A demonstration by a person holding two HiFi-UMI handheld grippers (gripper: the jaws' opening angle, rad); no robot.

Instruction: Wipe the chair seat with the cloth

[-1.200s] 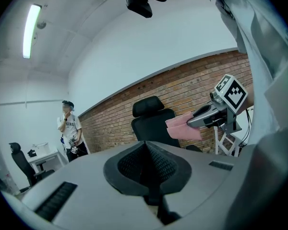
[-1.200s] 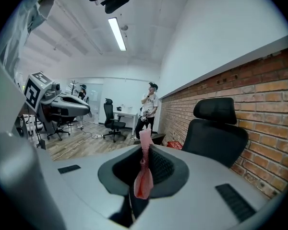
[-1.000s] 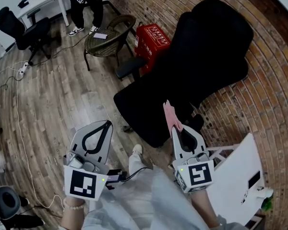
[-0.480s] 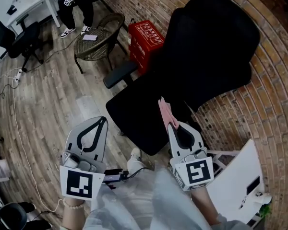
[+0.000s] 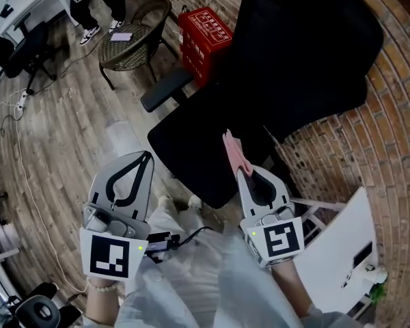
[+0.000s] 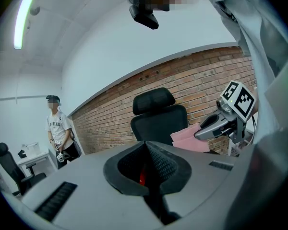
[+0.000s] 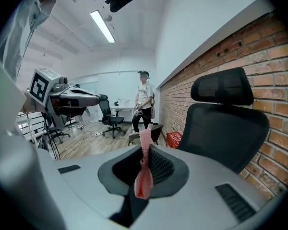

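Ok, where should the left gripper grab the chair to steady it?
Probably the armrest: a narrow pad jutting out beside the seat, clear of the backrest. Come down from above with the left gripper, whose shut jaws must open first.

pink cloth [image 5: 234, 157], black chair seat [image 5: 191, 145], red crate [image 5: 206, 36], red-brown brick wall [image 5: 396, 128]

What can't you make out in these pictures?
- What is under the chair seat: head view, the seat itself hides it.
- Print on the red box: head view, too small.
- Whether the cloth in the right gripper touches the seat: head view, steep downward angle hides any gap.
- Standing person: head view, cut off by the top edge.
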